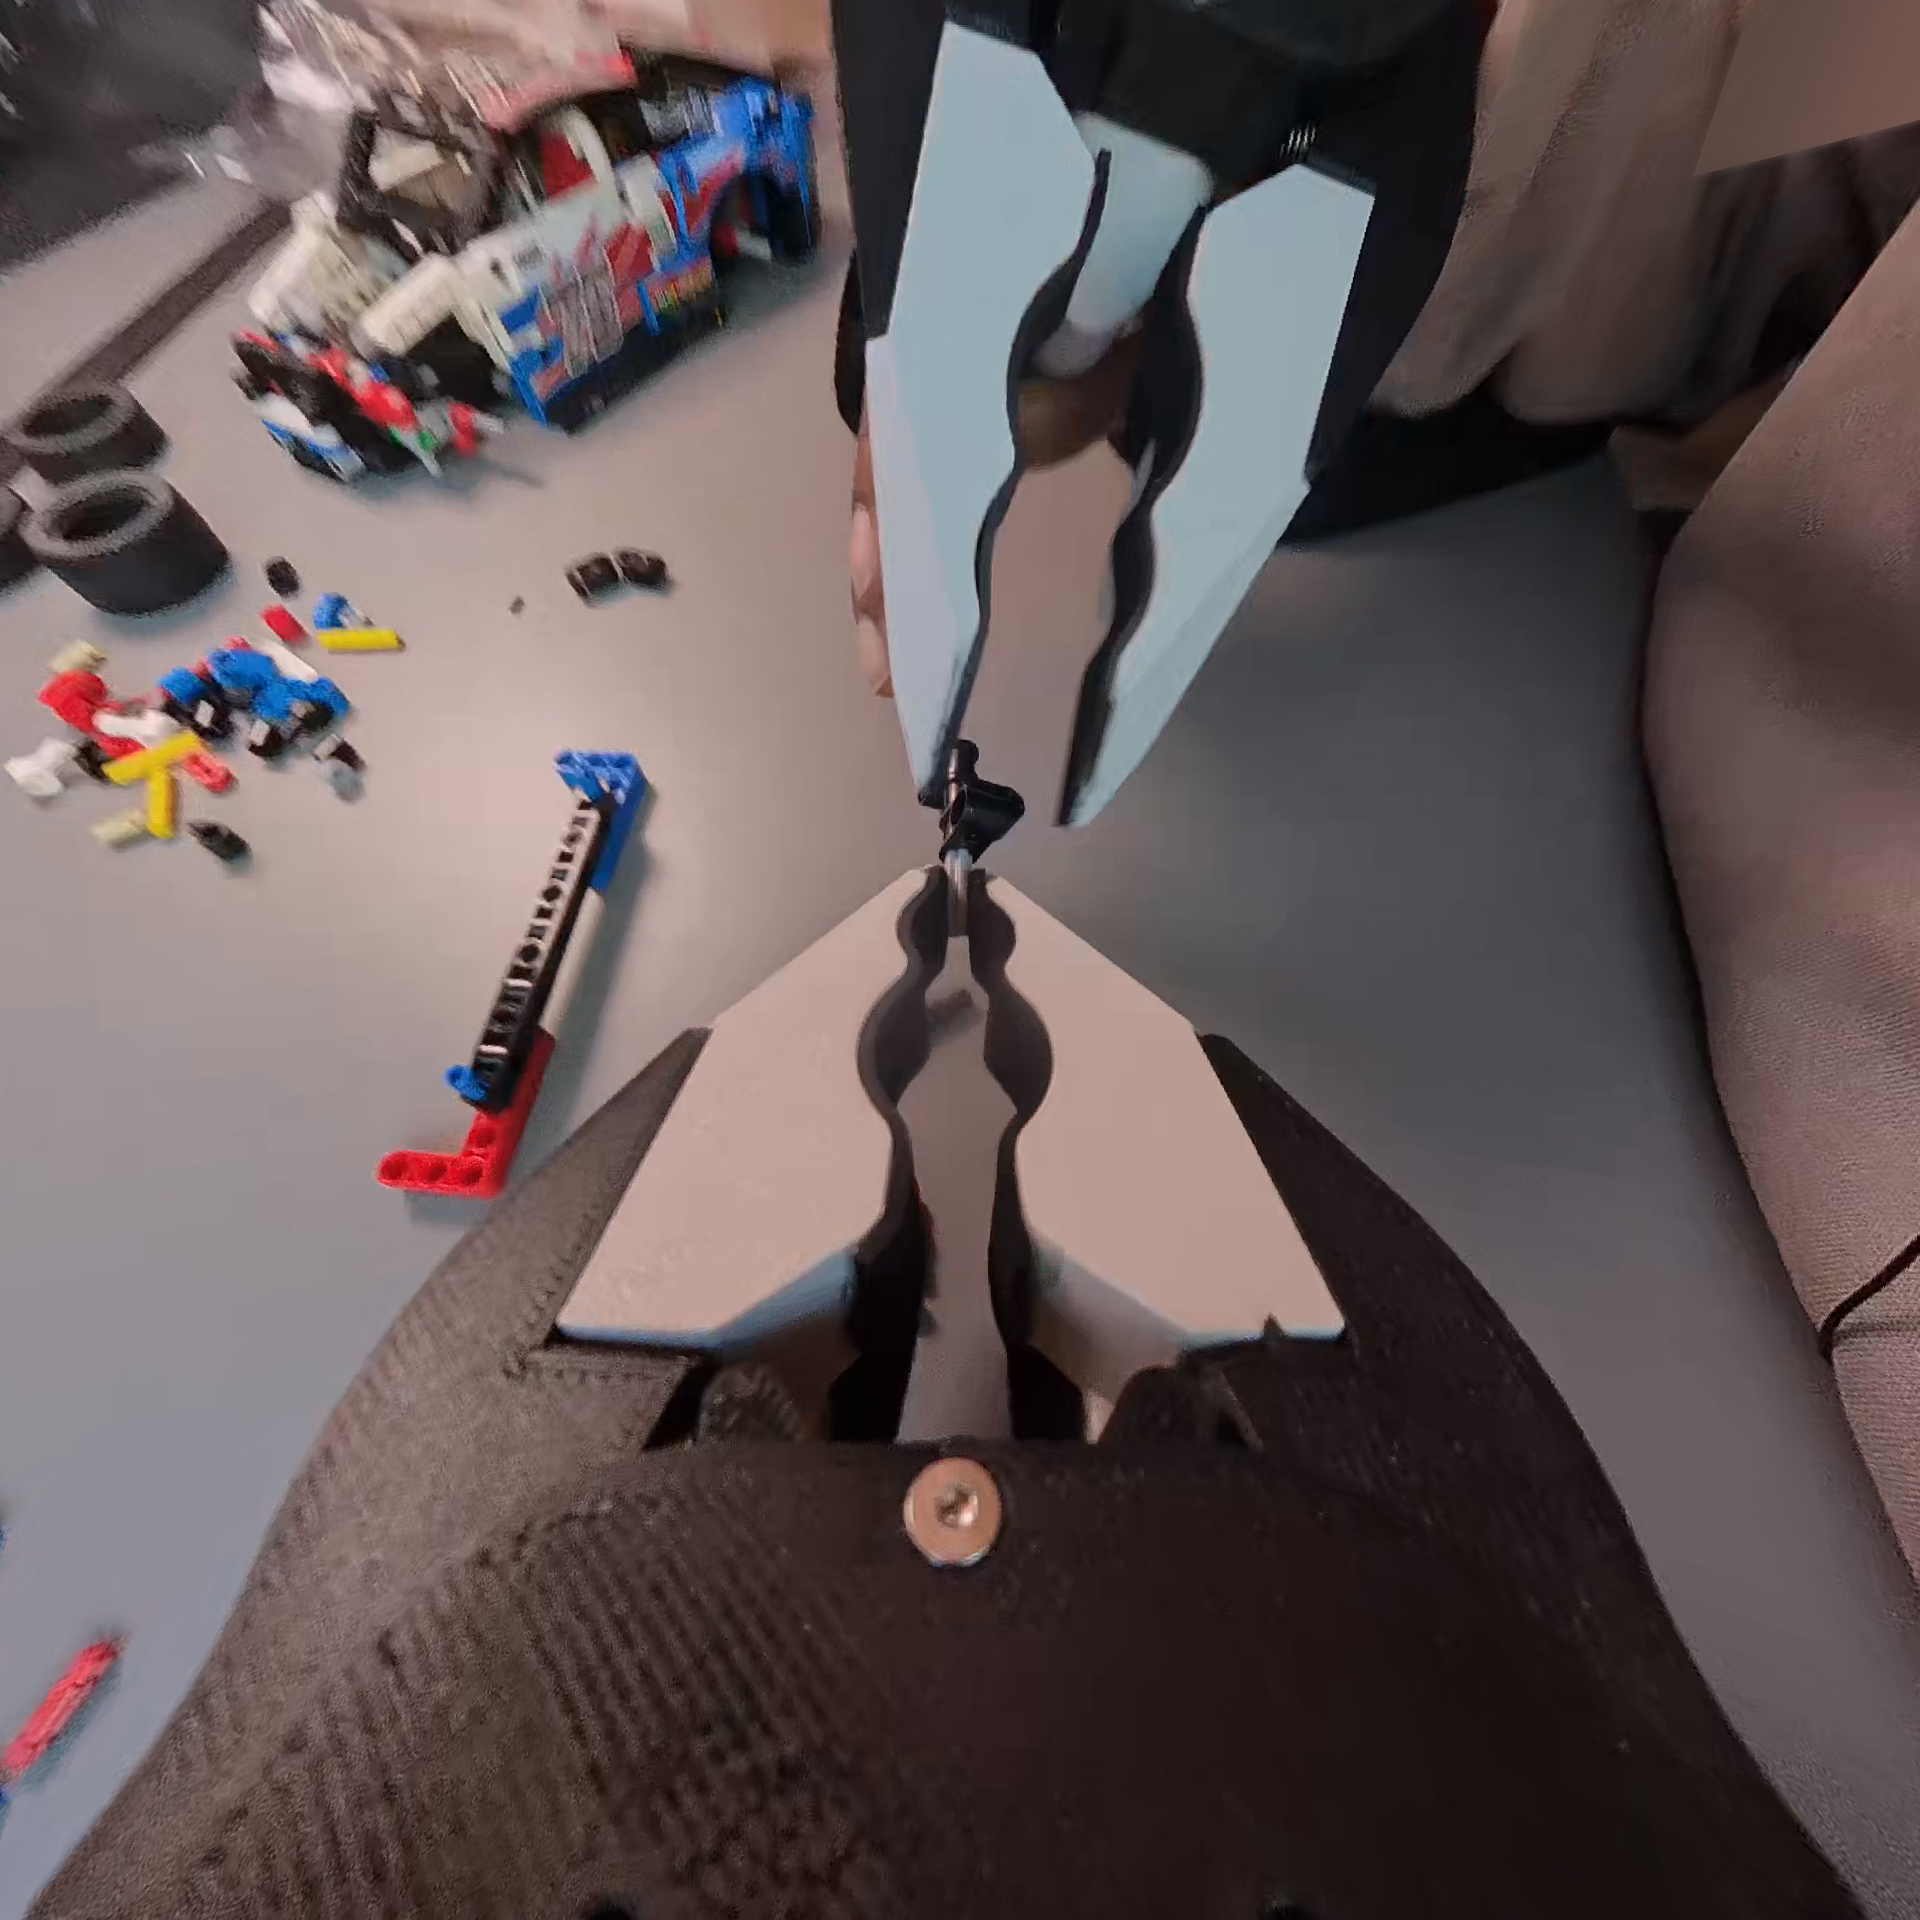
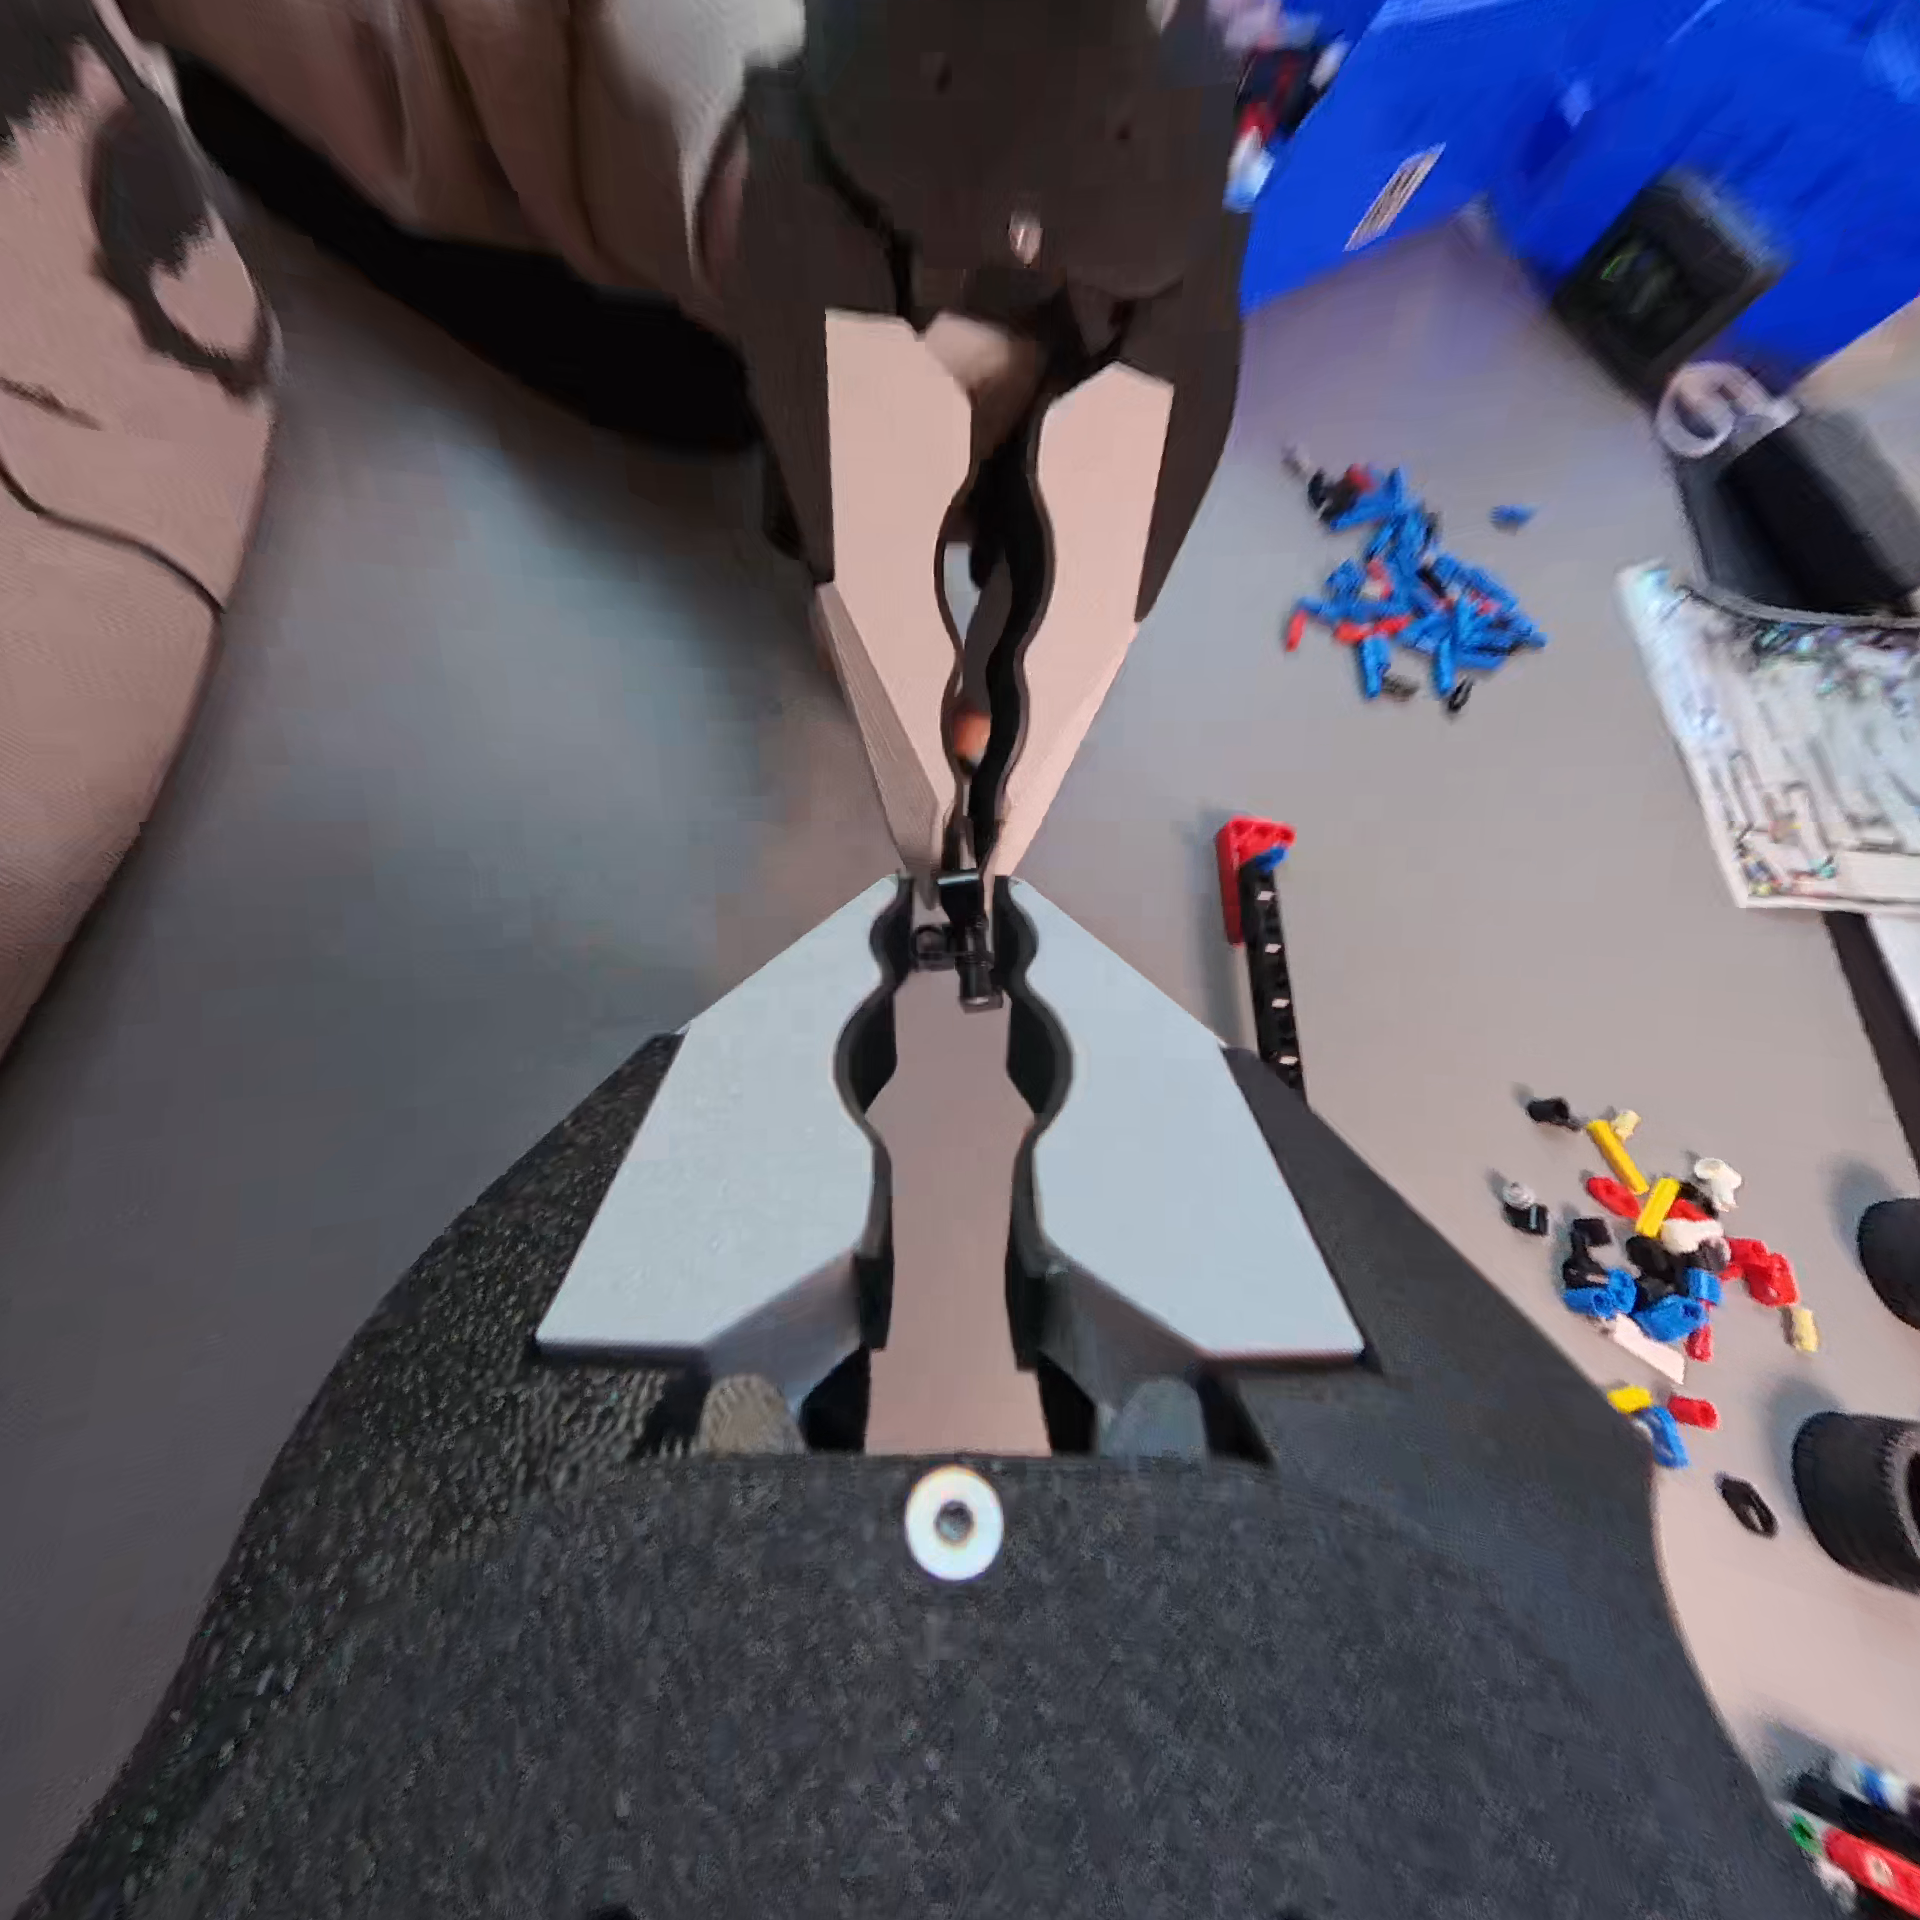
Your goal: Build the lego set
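Observation:
My two grippers meet tip to tip above the grey table [image 1: 312, 1351]. My left gripper [image 1: 961, 885] is shut on a small grey pin-like piece [image 1: 958, 868]. My right gripper [image 2: 954, 902] is shut on a small black connector [image 2: 961, 935]. In the left wrist view the right gripper [image 1: 997, 805] comes down from the top with the black connector [image 1: 977, 805] touching the grey piece. In the right wrist view the left gripper [image 2: 968, 847] comes from the top. The partly built blue, white and red car [image 1: 540, 260] stands at the far left.
A black beam with blue and red ends [image 1: 540, 966] lies on the table, beside a pile of loose pieces [image 1: 187, 717] and black tyres [image 1: 104, 499]. In the right wrist view I see a heap of blue pins [image 2: 1413, 592], an instruction booklet [image 2: 1787, 748] and a blue box [image 2: 1558, 125]. A person's beige clothing [image 1: 1787, 831] is close by. Both grippers' tips are close together, under 4 cm apart.

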`<state>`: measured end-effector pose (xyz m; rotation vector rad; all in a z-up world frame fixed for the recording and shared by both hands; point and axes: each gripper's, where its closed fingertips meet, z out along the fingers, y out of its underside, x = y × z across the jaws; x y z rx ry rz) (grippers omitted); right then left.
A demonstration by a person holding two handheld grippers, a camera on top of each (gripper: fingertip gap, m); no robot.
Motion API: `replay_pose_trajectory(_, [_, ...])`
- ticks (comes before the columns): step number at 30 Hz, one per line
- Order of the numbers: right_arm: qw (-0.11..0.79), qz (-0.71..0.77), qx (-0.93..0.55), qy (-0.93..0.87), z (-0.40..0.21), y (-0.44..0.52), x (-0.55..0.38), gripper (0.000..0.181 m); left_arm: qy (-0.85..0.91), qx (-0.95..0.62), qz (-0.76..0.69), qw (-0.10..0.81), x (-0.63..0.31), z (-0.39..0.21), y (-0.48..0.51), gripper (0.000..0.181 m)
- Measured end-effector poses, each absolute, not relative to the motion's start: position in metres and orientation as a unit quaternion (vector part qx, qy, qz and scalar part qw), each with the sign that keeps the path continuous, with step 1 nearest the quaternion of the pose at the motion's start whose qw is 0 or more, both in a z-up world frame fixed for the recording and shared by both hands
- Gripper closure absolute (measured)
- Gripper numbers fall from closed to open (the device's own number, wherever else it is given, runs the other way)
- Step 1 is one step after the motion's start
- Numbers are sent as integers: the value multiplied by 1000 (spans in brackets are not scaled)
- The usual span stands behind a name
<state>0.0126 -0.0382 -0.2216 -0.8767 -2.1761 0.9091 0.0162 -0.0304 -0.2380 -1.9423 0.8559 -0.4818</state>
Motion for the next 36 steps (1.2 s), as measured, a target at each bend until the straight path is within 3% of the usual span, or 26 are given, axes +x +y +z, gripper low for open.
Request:
replay_pose_trajectory(1, [319, 401, -328, -793, -203, -39, 14, 153, 343, -769, -215, 495, 14, -226, -29, 178])
replay_pose_trajectory(3, [321, 482, -323, -748, -172, -34, 24, 141, 332, -727, -253, 545, 14, -202, -30, 178])
replay_pose_trajectory(10, [337, 503, -316, -731, -163, -22, 36, 142, 321, -702, -277, 573, 20, -186, -32, 178])
replay_pose_trajectory(14, [326, 502, -313, -737, -175, -30, 31, 154, 312, -692, -315, 570, 28, -183, -35, 178])
replay_pose_trajectory(17, [326, 519, -310, -727, -174, -36, 27, 175, 304, -679, -353, 567, 33, -179, -39, 178])
replay_pose_trajectory(20, [287, 532, -328, -726, -171, -36, 29, 175, 288, -683, -385, 549, 35, -181, -38, 178])
replay_pose_trajectory(29, [186, 327, -393, -839, -196, -22, 36, 175, 346, -743, -271, 504, 39, -214, -36, 170])
replay_pose_trajectory(31, [178, 312, -397, -845, -195, -29, 29, 175, 355, -744, -259, 504, 43, -216, -37, 181])
replay_pose_trajectory(36, [184, 354, -413, -819, -177, -33, 14, 175, 342, -749, -254, 508, 42, -213, -36, 181])
